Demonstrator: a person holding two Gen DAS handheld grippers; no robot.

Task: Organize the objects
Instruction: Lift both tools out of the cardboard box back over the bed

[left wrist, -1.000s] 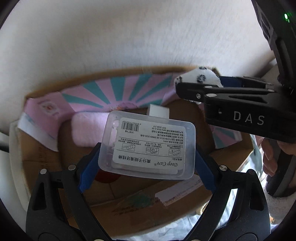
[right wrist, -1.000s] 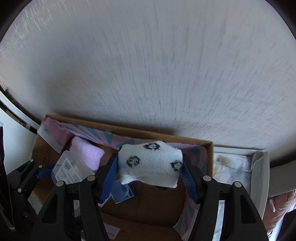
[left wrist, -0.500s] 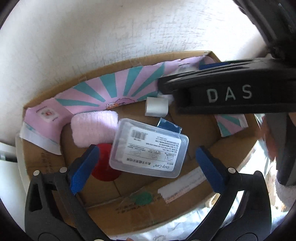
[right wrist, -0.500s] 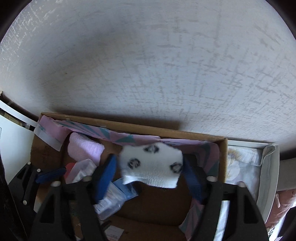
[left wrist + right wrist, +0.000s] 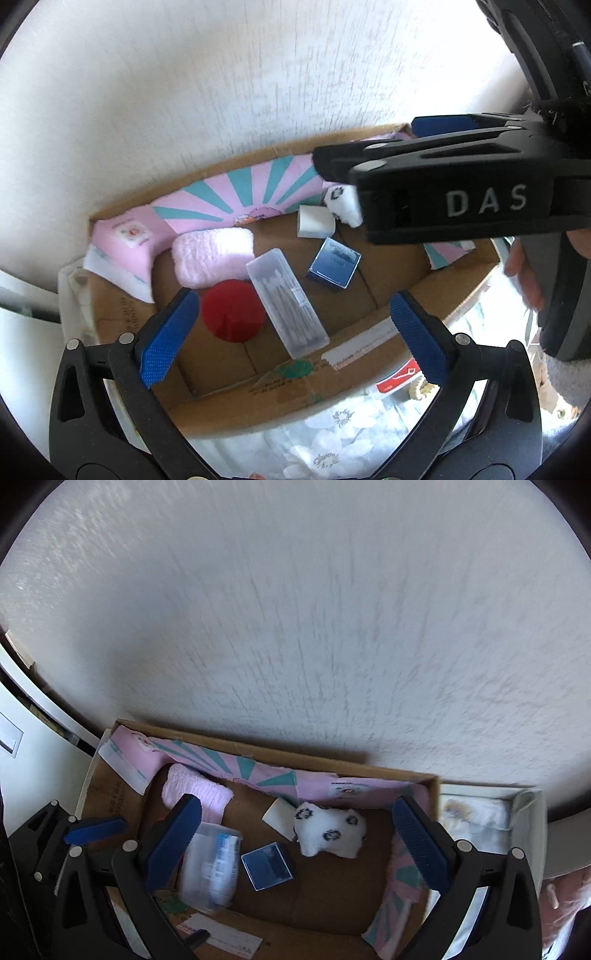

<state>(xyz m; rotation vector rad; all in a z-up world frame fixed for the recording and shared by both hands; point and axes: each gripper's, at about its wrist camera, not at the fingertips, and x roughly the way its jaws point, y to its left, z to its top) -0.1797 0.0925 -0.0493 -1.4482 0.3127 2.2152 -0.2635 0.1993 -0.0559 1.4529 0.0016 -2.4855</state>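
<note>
Bright daylight, box interior shadowed, motion blur on the wall, heavy fisheye warping toward edges.

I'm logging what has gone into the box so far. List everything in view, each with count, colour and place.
cardboard box: 1, brown, against the white wall
pink-and-teal paper: 1, lining the box's back wall
fluffy cloth: 1, pink, back left of box
red disc: 1, front left, beside swab case
swab case: 1, clear plastic, centre
small box: 1, dark blue, centre
white block: 1, near back wall
spotted sock: 1, white with dark spots, back right
left gripper: 1, black with blue pads, open
right gripper: 1, same, open
</note>
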